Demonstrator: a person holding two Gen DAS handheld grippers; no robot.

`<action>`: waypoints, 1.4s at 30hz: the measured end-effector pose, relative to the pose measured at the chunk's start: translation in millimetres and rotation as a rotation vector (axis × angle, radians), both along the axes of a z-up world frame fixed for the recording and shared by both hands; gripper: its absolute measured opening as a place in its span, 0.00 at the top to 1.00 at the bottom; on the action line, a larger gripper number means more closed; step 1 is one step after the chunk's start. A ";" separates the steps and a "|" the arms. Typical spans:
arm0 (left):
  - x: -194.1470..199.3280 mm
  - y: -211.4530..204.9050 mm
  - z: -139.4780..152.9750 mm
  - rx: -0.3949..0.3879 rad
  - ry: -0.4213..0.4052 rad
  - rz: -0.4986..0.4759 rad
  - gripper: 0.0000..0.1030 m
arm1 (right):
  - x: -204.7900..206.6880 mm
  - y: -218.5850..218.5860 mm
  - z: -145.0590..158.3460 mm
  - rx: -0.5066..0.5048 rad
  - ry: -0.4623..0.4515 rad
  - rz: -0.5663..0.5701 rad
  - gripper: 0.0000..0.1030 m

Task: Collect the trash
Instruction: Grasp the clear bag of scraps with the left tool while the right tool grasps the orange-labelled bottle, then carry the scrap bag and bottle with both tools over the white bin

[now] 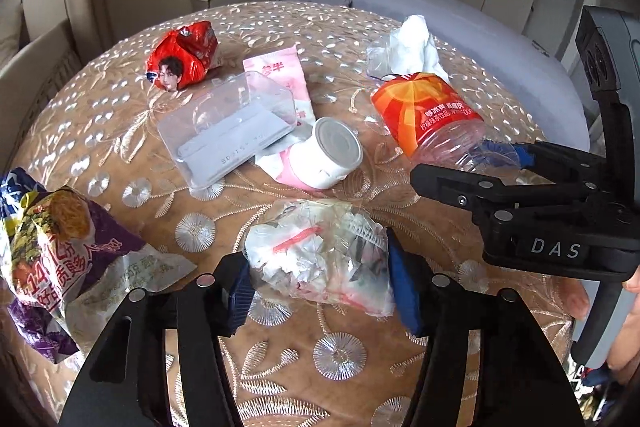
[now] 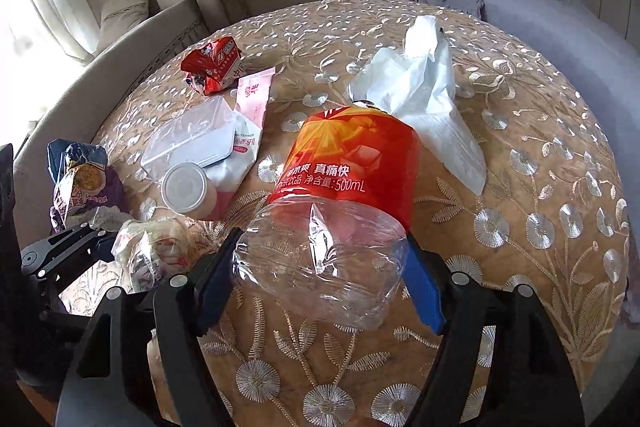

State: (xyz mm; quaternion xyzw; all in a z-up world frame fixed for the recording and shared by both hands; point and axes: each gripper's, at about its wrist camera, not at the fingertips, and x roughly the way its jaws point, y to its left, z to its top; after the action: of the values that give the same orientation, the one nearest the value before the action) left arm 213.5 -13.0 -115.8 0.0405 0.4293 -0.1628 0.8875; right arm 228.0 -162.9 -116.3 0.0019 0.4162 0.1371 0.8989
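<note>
1. Now both grippers straddle trash on the table [image 1: 120, 155]: left gripper [image 1: 320, 281] has its pads against a crumpled clear bag [image 1: 320, 259], right gripper [image 2: 320, 279] against a squashed bottle [image 2: 336, 211].
2. Whether either grasp is fully clenched, I cannot tell.
3. Squeeze gently; both items look crushable and slippery.
4. Lift straight up, clear of the can [image 1: 334, 153] nearby.

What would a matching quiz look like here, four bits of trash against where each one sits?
Things:
1. bottle
2. clear bag
3. tissue
4. red wrapper

Places:
A. far left part of the table
B. between the left gripper's fingers
C. just beyond the bottle
D. between the right gripper's fingers

Pairs: 1-D, 2-B, 3-C, 4-A
</note>
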 end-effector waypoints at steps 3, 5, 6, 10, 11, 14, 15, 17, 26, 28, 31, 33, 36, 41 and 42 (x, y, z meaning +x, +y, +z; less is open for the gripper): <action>-10.9 -5.2 0.2 0.050 -0.037 0.016 0.45 | -20.3 -6.8 1.9 -0.035 -0.035 0.015 0.27; -22.7 -5.7 4.8 0.044 -0.056 0.034 0.45 | -35.7 -13.8 4.4 -0.052 -0.064 0.019 0.27; -29.1 -5.5 6.5 0.029 -0.062 0.037 0.45 | -43.3 -18.5 5.8 -0.053 -0.080 0.023 0.27; -56.1 -11.2 11.2 -0.032 -0.078 0.031 0.45 | -70.5 -38.5 8.9 -0.043 -0.112 0.025 0.27; -62.2 -14.4 12.1 -0.042 -0.082 0.027 0.45 | -75.1 -43.1 9.8 -0.044 -0.119 0.020 0.27; -77.3 -24.8 14.7 -0.074 -0.098 0.002 0.45 | -90.9 -60.1 9.8 -0.050 -0.135 -0.003 0.27; -82.0 -29.9 15.7 -0.075 -0.103 -0.012 0.45 | -96.0 -66.2 10.1 -0.042 -0.136 -0.007 0.27; -89.9 -43.7 17.7 -0.071 -0.113 -0.044 0.45 | -108.1 -78.8 10.6 -0.033 -0.145 -0.018 0.27; -127.7 -121.9 19.6 -0.076 -0.131 -0.264 0.45 | -161.1 -133.5 9.2 -0.059 -0.198 -0.084 0.27; -135.2 -142.3 16.6 -0.068 -0.128 -0.321 0.45 | -173.2 -146.5 6.9 -0.075 -0.203 -0.089 0.27; -143.4 -169.6 10.1 -0.070 -0.110 -0.406 0.45 | -190.3 -166.4 0.7 -0.091 -0.208 -0.099 0.27; -146.1 -186.5 4.3 -0.073 -0.093 -0.462 0.45 | -201.0 -180.8 -5.3 -0.092 -0.198 -0.098 0.27; -148.3 -211.3 -7.7 -0.070 -0.057 -0.557 0.45 | -215.6 -201.9 -15.7 -0.092 -0.168 -0.084 0.27; -148.3 -255.7 -37.8 -0.047 0.013 -0.699 0.45 | -235.3 -238.0 -36.4 -0.083 -0.096 -0.079 0.27; -148.0 -264.6 -44.4 -0.036 0.024 -0.719 0.45 | -238.5 -245.4 -41.6 -0.078 -0.080 -0.086 0.27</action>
State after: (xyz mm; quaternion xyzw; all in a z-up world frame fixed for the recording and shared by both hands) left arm 65.5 -277.7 -160.2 0.1712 0.3951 -0.4724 0.7690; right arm -10.5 -408.3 -157.9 -0.0206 0.3843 0.0819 0.9194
